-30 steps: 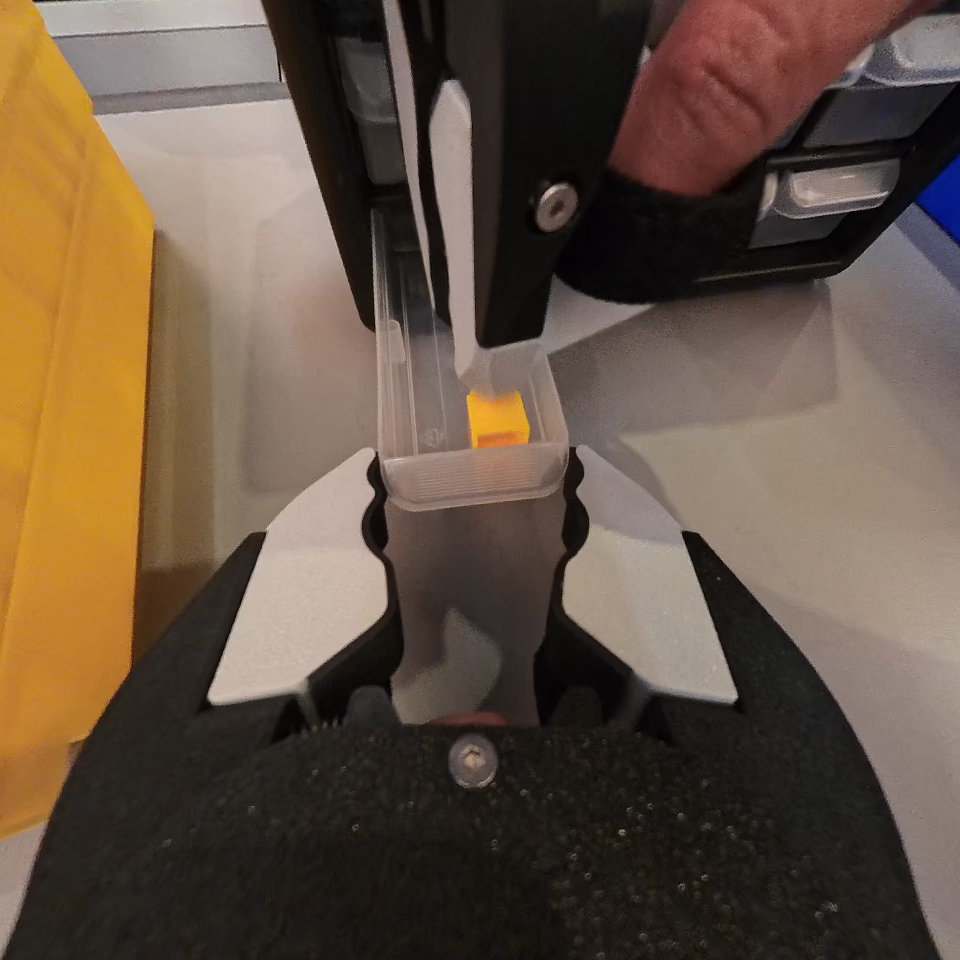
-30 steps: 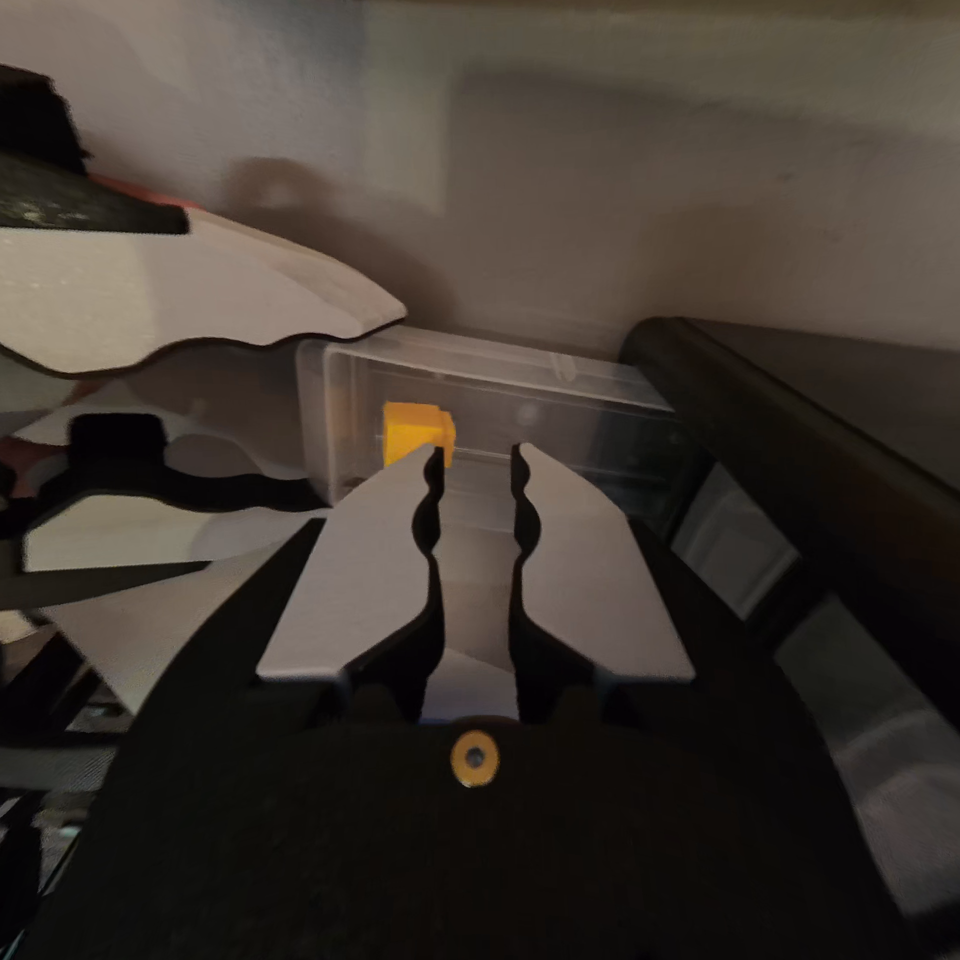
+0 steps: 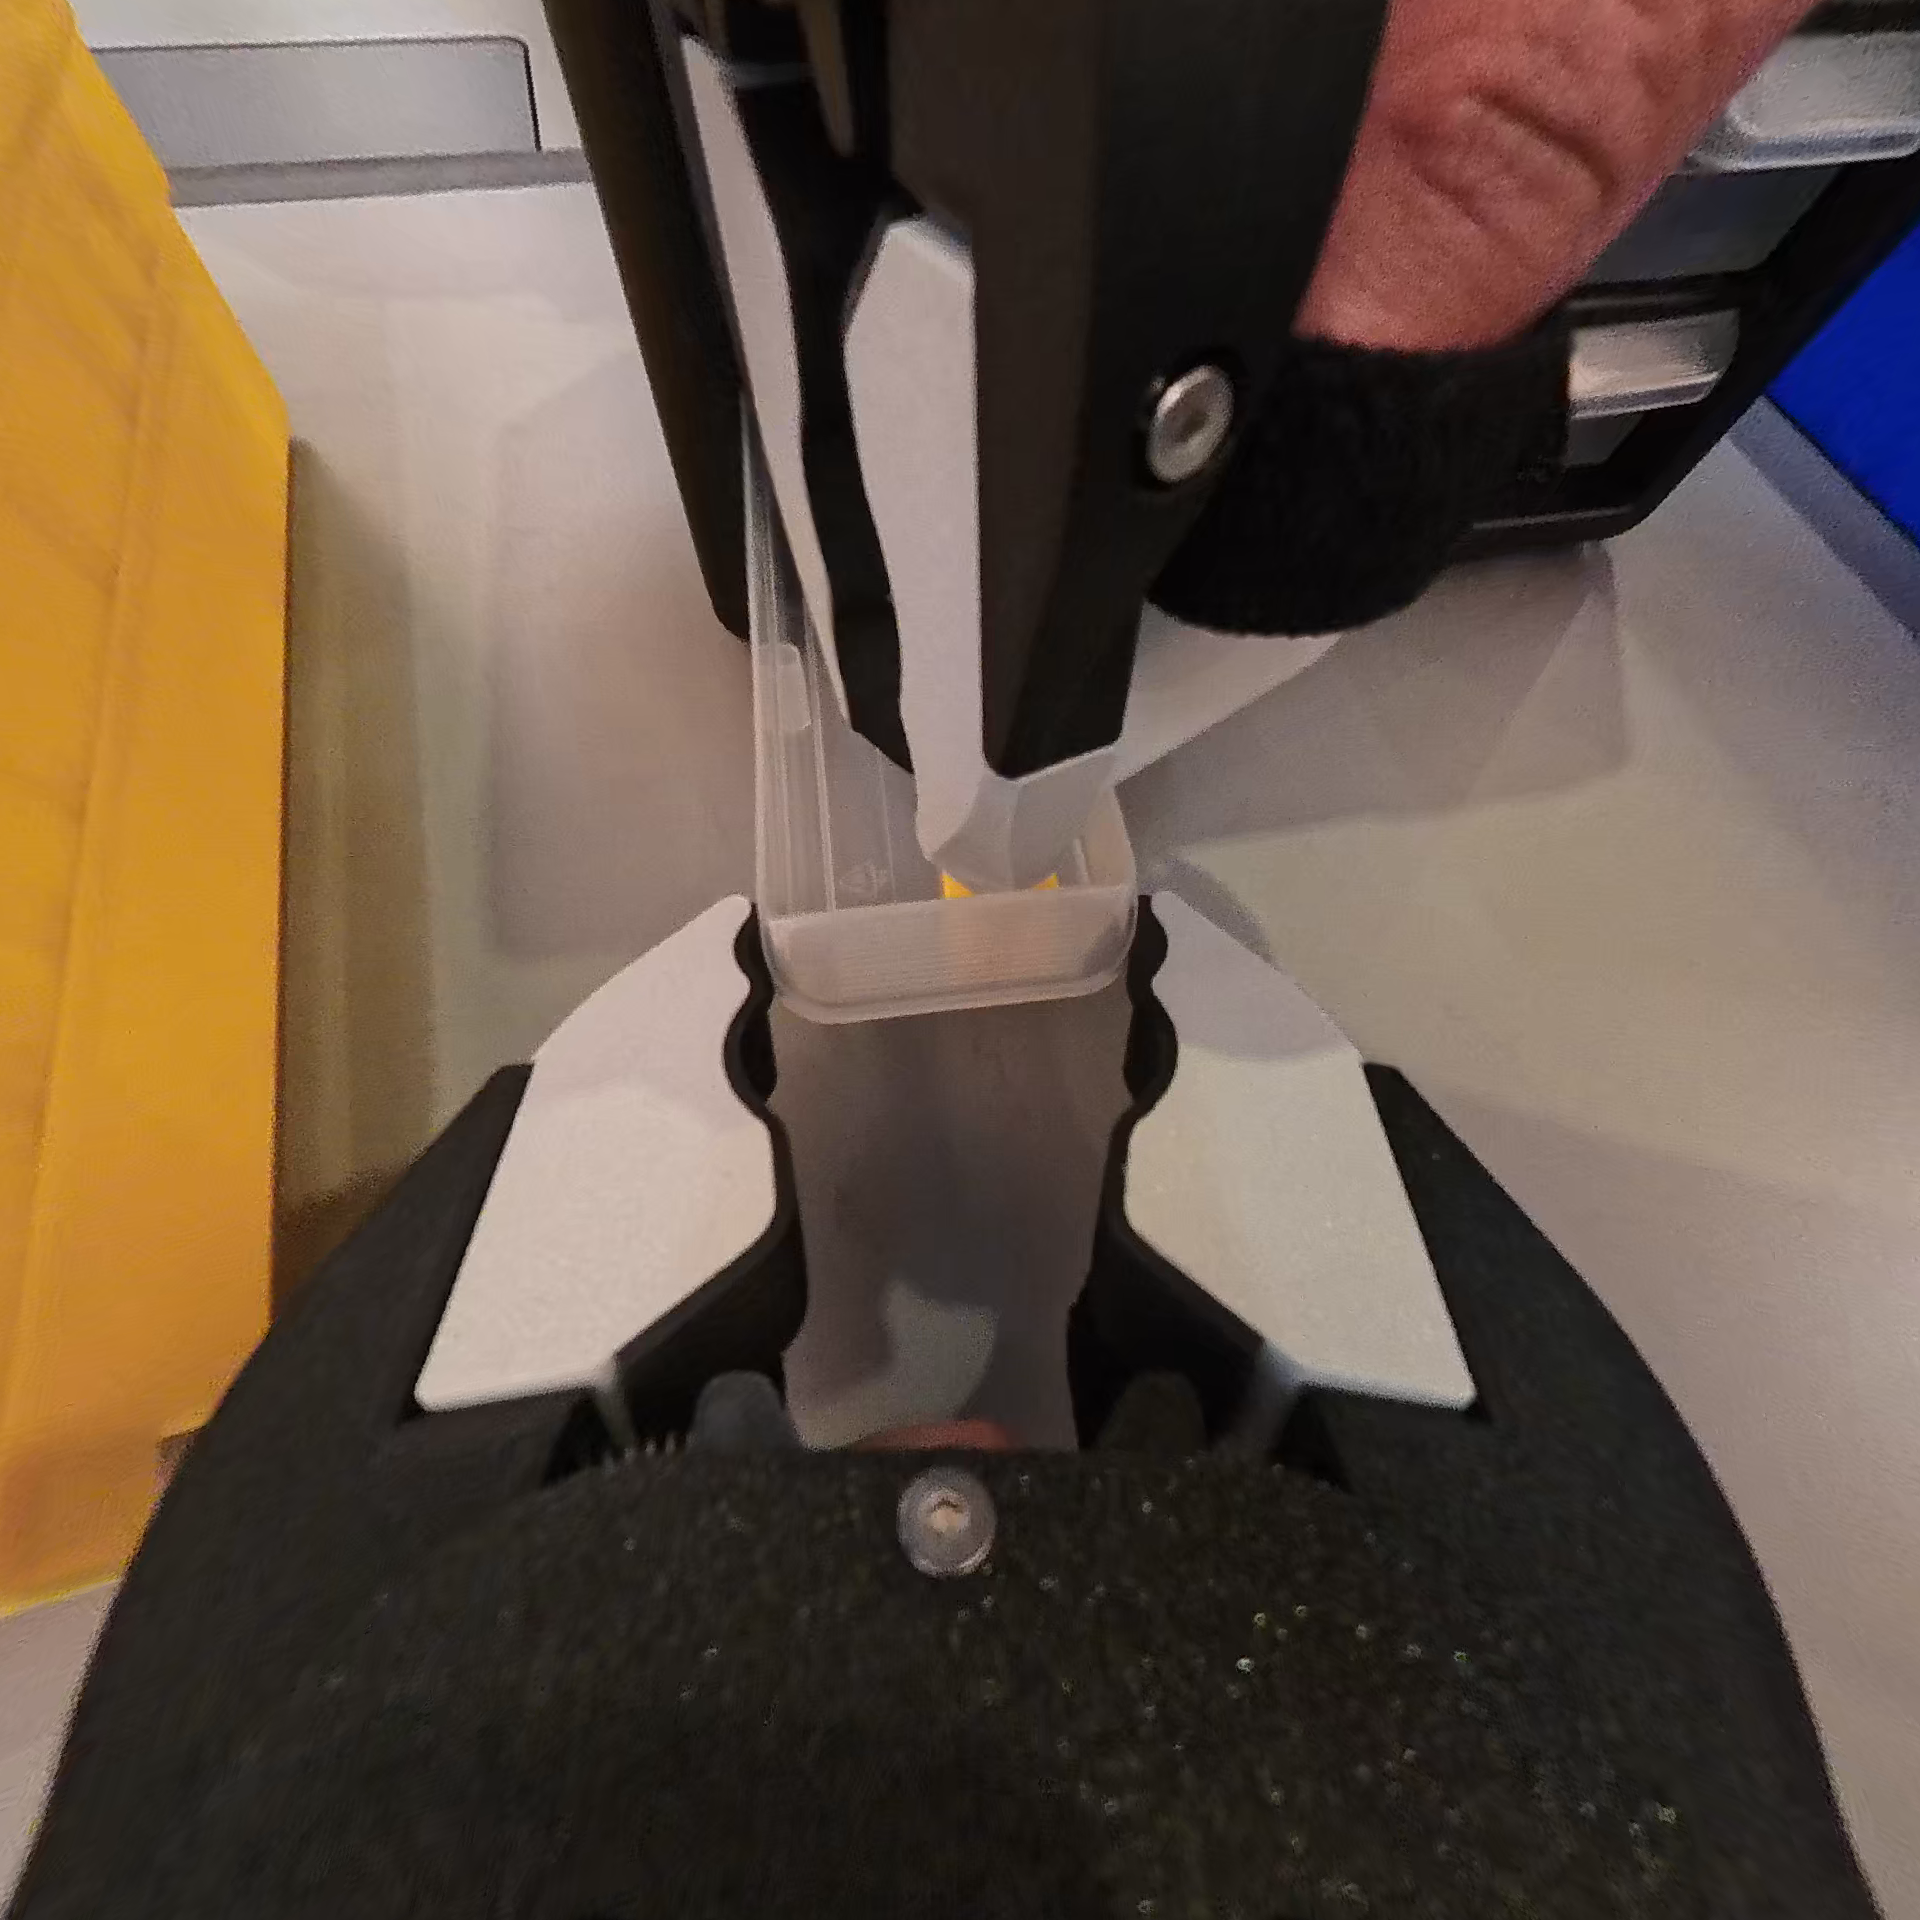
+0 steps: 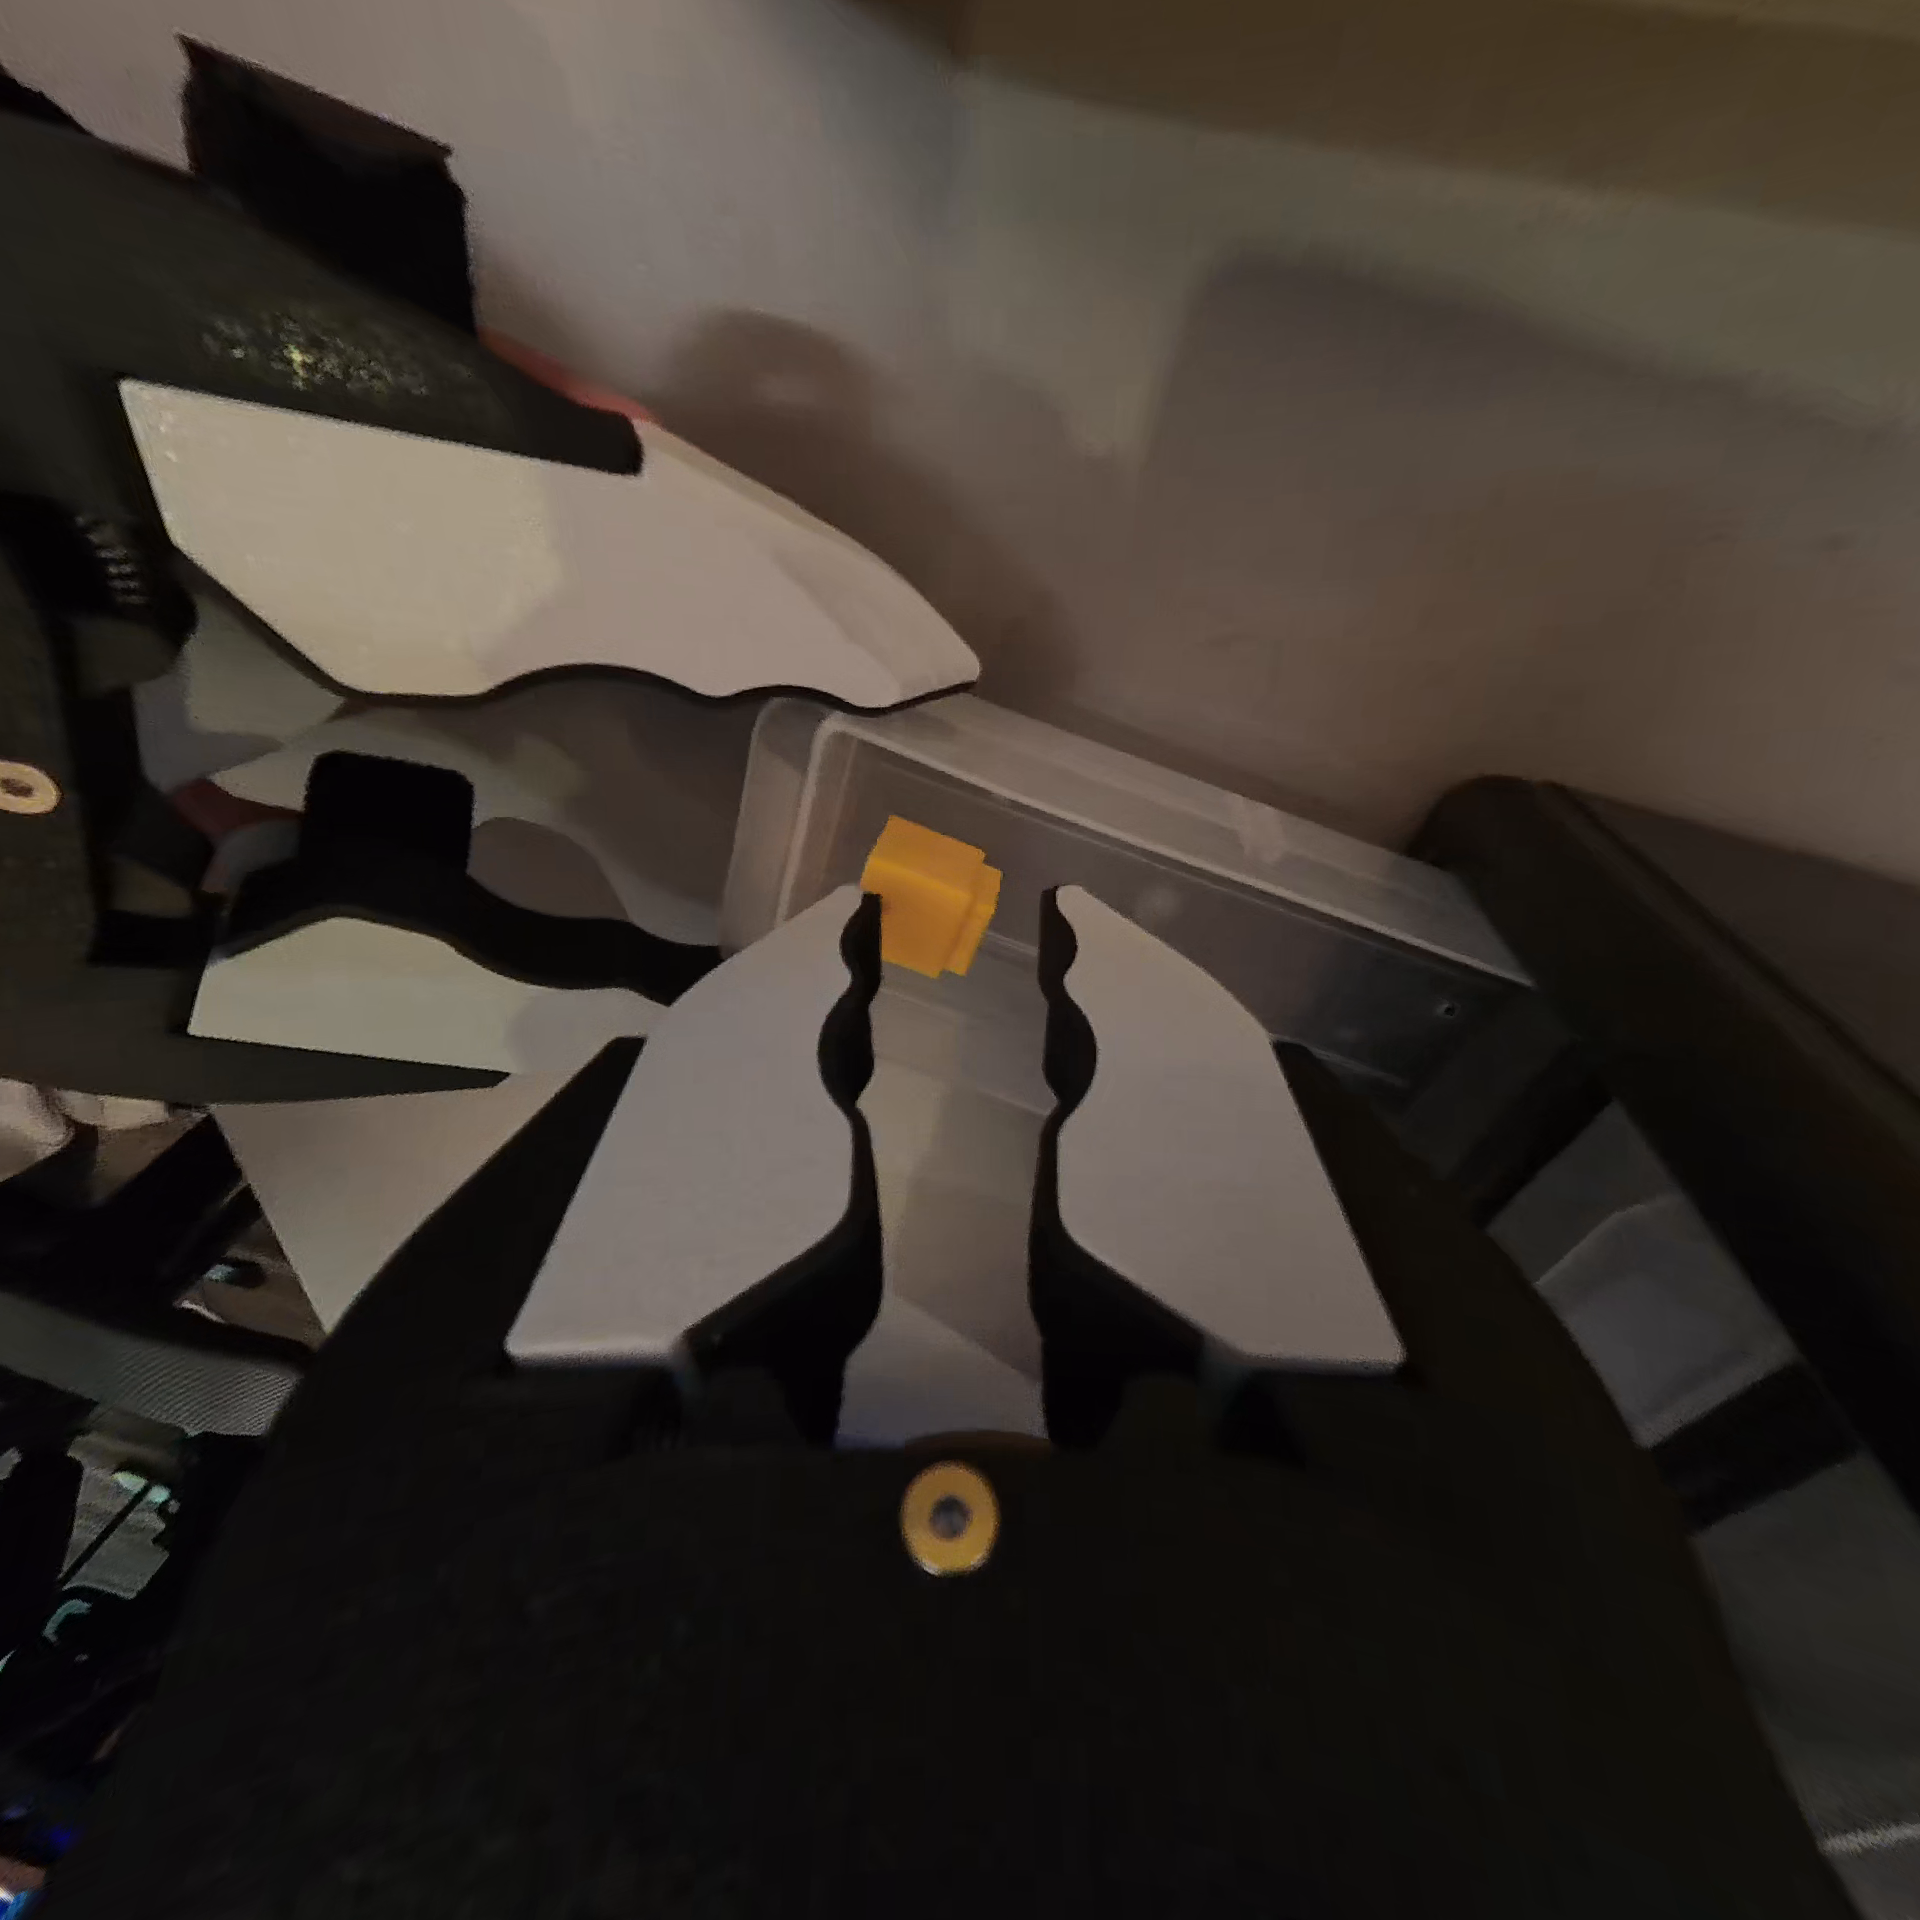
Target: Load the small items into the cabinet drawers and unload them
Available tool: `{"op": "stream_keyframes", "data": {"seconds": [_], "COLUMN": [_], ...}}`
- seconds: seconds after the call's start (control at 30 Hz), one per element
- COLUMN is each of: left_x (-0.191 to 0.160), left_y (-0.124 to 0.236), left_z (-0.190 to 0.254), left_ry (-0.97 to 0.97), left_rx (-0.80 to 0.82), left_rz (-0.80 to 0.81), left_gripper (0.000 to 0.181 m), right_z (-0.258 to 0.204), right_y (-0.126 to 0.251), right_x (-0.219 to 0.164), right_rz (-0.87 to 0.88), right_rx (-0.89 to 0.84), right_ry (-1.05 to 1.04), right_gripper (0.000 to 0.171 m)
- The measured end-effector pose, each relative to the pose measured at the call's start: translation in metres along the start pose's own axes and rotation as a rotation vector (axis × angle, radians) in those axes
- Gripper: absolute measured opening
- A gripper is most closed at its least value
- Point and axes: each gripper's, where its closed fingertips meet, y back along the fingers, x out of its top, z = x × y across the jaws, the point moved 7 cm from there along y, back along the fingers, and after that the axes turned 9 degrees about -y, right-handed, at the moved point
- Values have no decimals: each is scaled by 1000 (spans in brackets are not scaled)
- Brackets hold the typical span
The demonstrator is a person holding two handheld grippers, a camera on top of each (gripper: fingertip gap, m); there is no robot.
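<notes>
Left gripper [image 3: 945,951] pinches clear drawer [image 3: 940,961] front at frame centre; right gripper [image 4: 961,904] spread above orange block [image 4: 930,899] inside.

I can read no text, brand or number anywhere in either view. The only sign I can make out is a small embossed triangular mark on the floor of the clear drawer [image 3: 940,940], just ahead of the left hand-held gripper [image 3: 940,1023] and a little to its left side; whatever sits inside that triangle is too small and faint for me to tell. From the right wrist view the same drawer is dim and blurred, and I can pick out no marking on it there.
</notes>
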Motion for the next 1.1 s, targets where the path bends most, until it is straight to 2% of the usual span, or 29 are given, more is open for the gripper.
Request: {"op": "stream_keyframes", "data": {"seconds": [0.13,0.3,0.47,0.53,0.8,0.87,0.97,1.1], "left_x": [-2,3,2,2,2,2,0,-2], "left_y": [-3,1,-1,-1,-2,-2,-3,-5], "left_z": [2,-1,-1,0,1,1,1,3], "left_ry": [-28,-13,-10,-19,-27,-30,-30,-41], "left_rx": [19,11,9,16,20,23,22,27], "left_rz": [-30,30,23,19,11,9,-8,-44], "left_gripper": [65,65,66,66,66,65,66,65], "right_z": [5,17,5,2,10,9,3,3], "right_y": [-1,7,18,18,-1,-2,-5,-10], "right_x": [0,-2,1,2,-8,-8,-7,-8], "right_rz": [-29,-23,102,109,-60,-75,-68,-55], "right_rx": [-109,-256,-73,-3,19,49,129,144], "right_ry": [21,48,-33,-98,-255,-272,-258,-242], "right_gripper": [44,36,38,45,49,44,22,21]}}
